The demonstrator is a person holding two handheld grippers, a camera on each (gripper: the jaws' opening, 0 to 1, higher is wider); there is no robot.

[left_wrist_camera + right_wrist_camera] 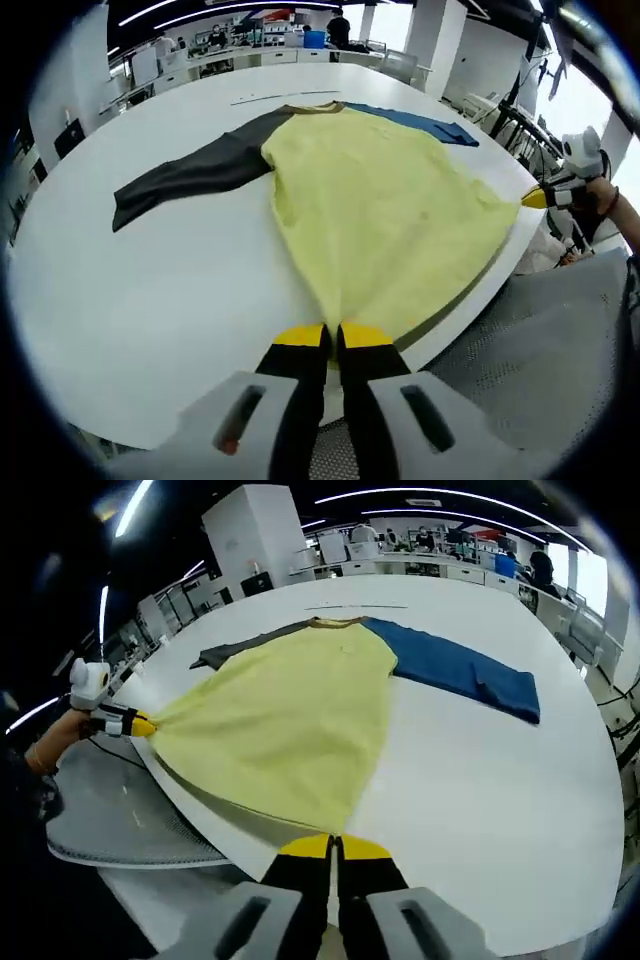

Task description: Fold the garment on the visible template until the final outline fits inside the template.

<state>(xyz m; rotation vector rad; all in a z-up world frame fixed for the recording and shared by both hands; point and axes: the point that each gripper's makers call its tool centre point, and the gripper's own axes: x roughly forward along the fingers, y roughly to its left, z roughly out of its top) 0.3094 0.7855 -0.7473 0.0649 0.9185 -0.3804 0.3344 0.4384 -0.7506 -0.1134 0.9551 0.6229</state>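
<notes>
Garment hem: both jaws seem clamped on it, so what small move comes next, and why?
Probably lift both hem corners together and carry them toward the collar. The left gripper and right gripper each pinch the yellow garment at the near table edge, with the sleeves spread flat and no fold started.

Table: large white top (150, 300), rounded edge, taking up most of the left gripper view and the right gripper view (500, 780).
Benches: long white workbenches (250, 55) at 12 o'clock behind the table, cluttered with equipment; a blue bin (314, 39) stands on one.
Pillars: white column (255, 535) at 11 o'clock in the right gripper view.
Windows: bright panes (575, 100) at 2 o'clock.
Light: ceiling strip lights (400, 494) on a dark ceiling.
People: figures (338, 28) far off by the benches.
</notes>
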